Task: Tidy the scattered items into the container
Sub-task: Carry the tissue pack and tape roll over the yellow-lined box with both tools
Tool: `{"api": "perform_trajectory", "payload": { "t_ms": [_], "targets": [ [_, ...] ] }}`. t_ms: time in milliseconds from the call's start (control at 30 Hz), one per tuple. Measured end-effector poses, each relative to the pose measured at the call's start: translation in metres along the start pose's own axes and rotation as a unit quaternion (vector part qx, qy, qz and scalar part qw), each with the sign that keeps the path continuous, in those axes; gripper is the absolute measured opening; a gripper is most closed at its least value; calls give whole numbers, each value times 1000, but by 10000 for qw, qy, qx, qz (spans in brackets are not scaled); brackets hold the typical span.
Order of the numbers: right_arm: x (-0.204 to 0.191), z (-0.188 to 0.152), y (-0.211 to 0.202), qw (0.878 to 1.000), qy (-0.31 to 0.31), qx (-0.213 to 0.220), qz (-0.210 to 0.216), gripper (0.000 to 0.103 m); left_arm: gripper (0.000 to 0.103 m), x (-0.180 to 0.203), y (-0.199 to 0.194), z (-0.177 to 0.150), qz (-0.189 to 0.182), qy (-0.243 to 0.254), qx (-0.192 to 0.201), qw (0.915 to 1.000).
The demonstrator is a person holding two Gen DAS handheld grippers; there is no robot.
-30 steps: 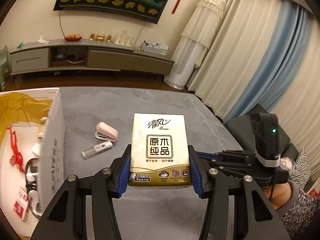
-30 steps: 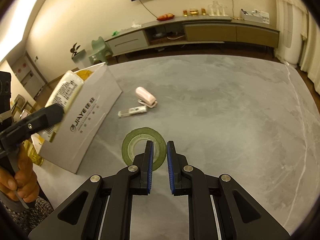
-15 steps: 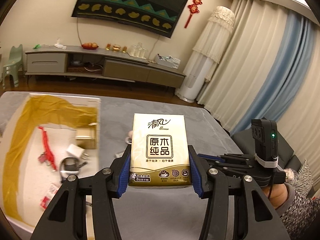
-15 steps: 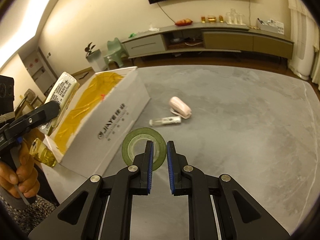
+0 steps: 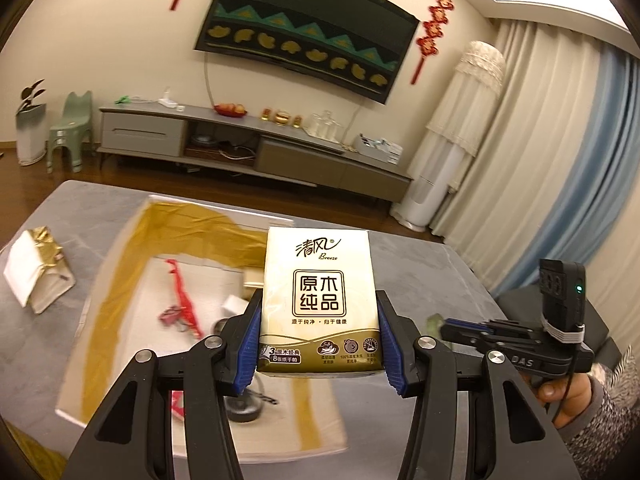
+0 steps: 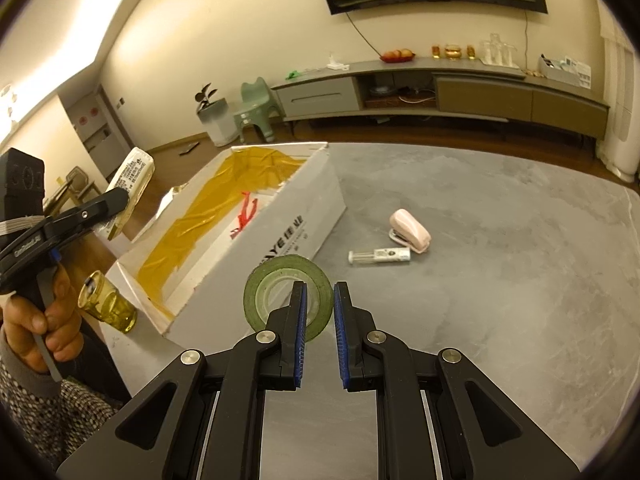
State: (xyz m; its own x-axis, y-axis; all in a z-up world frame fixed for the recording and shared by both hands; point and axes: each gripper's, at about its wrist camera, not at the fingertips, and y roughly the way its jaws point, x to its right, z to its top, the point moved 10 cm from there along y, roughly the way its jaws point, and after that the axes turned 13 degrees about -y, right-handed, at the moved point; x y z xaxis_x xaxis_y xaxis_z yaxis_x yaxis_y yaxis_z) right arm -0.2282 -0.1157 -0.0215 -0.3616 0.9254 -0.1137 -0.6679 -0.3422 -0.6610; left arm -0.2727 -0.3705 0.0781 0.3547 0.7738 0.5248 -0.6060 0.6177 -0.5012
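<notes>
While box (image 5: 120,248) contents blur | left tongs (image 5: 320,344) clamp tissue pack (image 5: 318,300) | right tongs (image 6: 319,312) pinch tape roll (image 6: 272,280)

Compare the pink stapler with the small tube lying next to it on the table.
The pink stapler is opaque, rounded and bulky; the tube is slim, partly clear with a white label. The stapler sits farther from the camera, the tube nearer. Both rest on the grey table, outside the box.
</notes>
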Motion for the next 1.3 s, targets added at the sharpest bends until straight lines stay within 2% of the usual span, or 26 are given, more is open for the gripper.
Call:
{"api": "perform_trajectory", "payload": {
  "t_ms": [400,767,1300],
  "targets": [
    [-40,22,-4,9993,-211,224,198,14,52,-35,-24,13,201,-225,255,9992],
    [-83,37,-5,9973,-467,379,422,14,52,-55,-18,11,378,-395,113,9984],
    [-117,47,14,9967,-511,356,515,14,52,-68,-26,22,349,-559,246,9975]
  ]
}}
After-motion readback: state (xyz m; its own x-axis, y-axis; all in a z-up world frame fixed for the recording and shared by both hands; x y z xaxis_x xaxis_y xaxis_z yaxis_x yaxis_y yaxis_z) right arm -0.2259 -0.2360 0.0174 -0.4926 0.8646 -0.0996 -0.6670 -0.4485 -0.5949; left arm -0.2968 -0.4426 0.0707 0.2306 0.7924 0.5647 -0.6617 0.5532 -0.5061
